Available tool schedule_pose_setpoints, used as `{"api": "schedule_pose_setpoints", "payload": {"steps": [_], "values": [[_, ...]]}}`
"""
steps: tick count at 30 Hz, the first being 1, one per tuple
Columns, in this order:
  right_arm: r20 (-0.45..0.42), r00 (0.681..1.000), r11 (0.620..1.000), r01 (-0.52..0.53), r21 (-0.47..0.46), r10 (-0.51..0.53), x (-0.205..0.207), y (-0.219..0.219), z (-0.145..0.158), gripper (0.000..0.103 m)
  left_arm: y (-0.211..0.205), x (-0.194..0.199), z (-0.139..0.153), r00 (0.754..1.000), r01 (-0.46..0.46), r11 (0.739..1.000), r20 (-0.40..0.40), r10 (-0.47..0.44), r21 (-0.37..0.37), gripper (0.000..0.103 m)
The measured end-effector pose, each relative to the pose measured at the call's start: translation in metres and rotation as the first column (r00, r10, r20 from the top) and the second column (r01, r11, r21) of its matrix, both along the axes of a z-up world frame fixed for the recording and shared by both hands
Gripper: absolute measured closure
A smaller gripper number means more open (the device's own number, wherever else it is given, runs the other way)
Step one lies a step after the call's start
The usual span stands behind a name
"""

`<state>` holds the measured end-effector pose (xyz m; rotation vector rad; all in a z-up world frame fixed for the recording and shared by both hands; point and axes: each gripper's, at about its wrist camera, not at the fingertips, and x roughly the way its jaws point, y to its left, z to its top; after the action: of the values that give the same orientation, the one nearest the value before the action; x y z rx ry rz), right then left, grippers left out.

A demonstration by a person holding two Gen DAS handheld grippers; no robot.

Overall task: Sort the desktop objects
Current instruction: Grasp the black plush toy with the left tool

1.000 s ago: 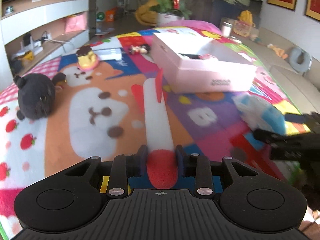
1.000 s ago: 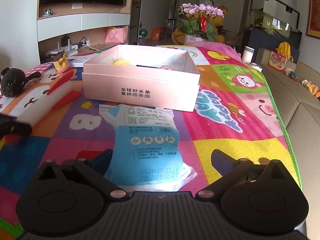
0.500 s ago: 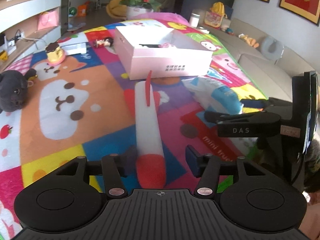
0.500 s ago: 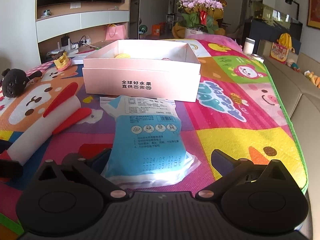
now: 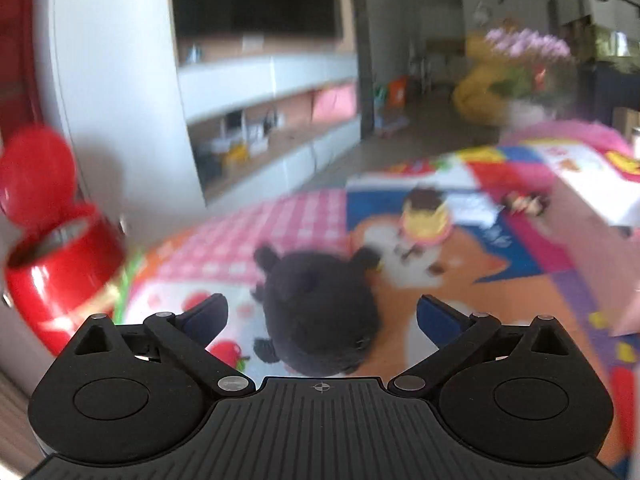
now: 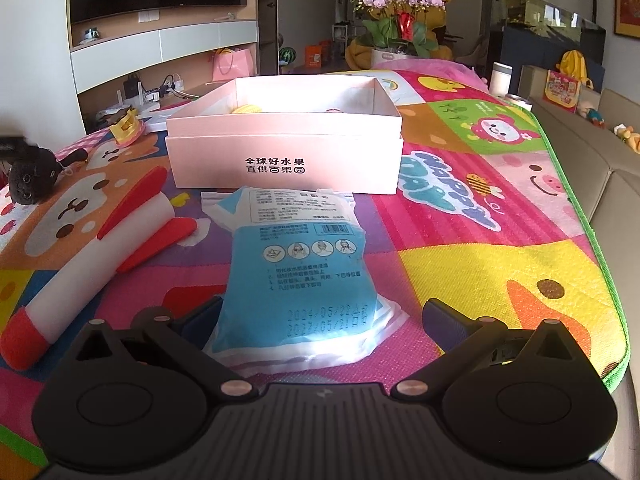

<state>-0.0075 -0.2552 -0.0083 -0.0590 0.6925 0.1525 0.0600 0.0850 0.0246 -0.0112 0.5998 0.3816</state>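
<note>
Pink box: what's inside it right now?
The pink box is open. Over its front wall a yellow item and a small dark-pink bit show; the box floor and anything lower are hidden.

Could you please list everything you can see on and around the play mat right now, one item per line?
pink box: 1, pale pink, open, mid mat
mask packet: 1, blue and white, flat before the box
foam rocket: 1, white and red, lying left of the packet
plush toy: 1, black, left side of mat
pudding toy: 1, yellow, left of the box
red container: 1, red, beyond the mat's left edge
orchid pot: 1, pink blooms, behind the mat
left gripper: open, around the plush toy
right gripper: open, astride the packet
</note>
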Motion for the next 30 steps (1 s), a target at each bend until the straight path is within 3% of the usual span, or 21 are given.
{"api": "schedule_pose_setpoints", "payload": {"steps": [3, 4, 6, 10, 12, 15, 16, 18, 21, 24, 27, 30], "values": [[0.0, 1.0, 1.0, 0.003, -0.001, -0.003, 0.0, 0.0, 0.0, 0.0, 0.005, 0.015, -0.012, 1.0, 0.003, 1.0, -0.017, -0.002, 0.009, 0.005], [0.001, 1.0, 1.0, 0.005, -0.002, -0.005, 0.0, 0.001, 0.0, 0.0, 0.004, 0.015, -0.012, 1.0, 0.018, 1.0, -0.014, -0.018, 0.012, 0.031], [0.001, 1.0, 1.0, 0.009, -0.003, -0.009, 0.0, 0.001, 0.0, 0.0, -0.003, 0.014, -0.009, 0.999, 0.049, 0.999, -0.013, -0.049, 0.01, 0.03], [0.0, 1.0, 1.0, 0.011, -0.003, -0.011, 0.0, 0.002, 0.0, 0.0, -0.026, -0.006, -0.002, 0.98, 0.2, 0.977, 0.013, -0.2, -0.076, 0.031], [0.0, 1.0, 1.0, 0.011, -0.002, -0.011, 0.0, 0.001, 0.0, 0.0, -0.041, -0.019, 0.007, 0.944, 0.33, 0.925, 0.05, -0.326, -0.189, 0.031], [0.0, 1.0, 1.0, 0.011, -0.002, -0.011, 0.0, 0.001, 0.0, 0.0, -0.061, -0.034, 0.017, 0.878, 0.475, 0.807, 0.121, -0.463, -0.351, 0.031], [0.0, 1.0, 1.0, 0.011, -0.003, -0.011, 0.0, 0.002, 0.0, 0.0, -0.067, -0.037, 0.017, 0.864, 0.497, 0.783, 0.135, -0.485, -0.374, 0.031], [0.0, 1.0, 1.0, 0.012, -0.002, -0.012, 0.0, 0.002, 0.0, 0.0, -0.073, -0.038, 0.01, 0.854, 0.51, 0.758, 0.135, -0.502, -0.406, 0.029], [0.001, 1.0, 1.0, 0.012, -0.003, -0.012, 0.0, 0.002, 0.0, 0.0, -0.07, -0.036, -0.007, 0.872, 0.471, 0.769, 0.093, -0.481, -0.432, 0.028], [0.001, 1.0, 1.0, 0.012, -0.004, -0.012, 0.0, 0.001, 0.0, 0.0, -0.051, -0.037, -0.013, 0.898, 0.423, 0.787, 0.093, -0.43, -0.449, 0.016], [0.002, 1.0, 1.0, 0.014, -0.005, -0.014, -0.001, 0.002, 0.0, 0.0, -0.03, -0.047, -0.007, 0.926, 0.374, 0.836, 0.11, -0.361, -0.402, 0.007], [0.002, 1.0, 1.0, 0.017, -0.006, -0.017, -0.001, 0.003, 0.0, 0.0, -0.016, -0.054, 0.001, 0.949, 0.316, 0.879, 0.109, -0.297, -0.358, 0.005]]}}
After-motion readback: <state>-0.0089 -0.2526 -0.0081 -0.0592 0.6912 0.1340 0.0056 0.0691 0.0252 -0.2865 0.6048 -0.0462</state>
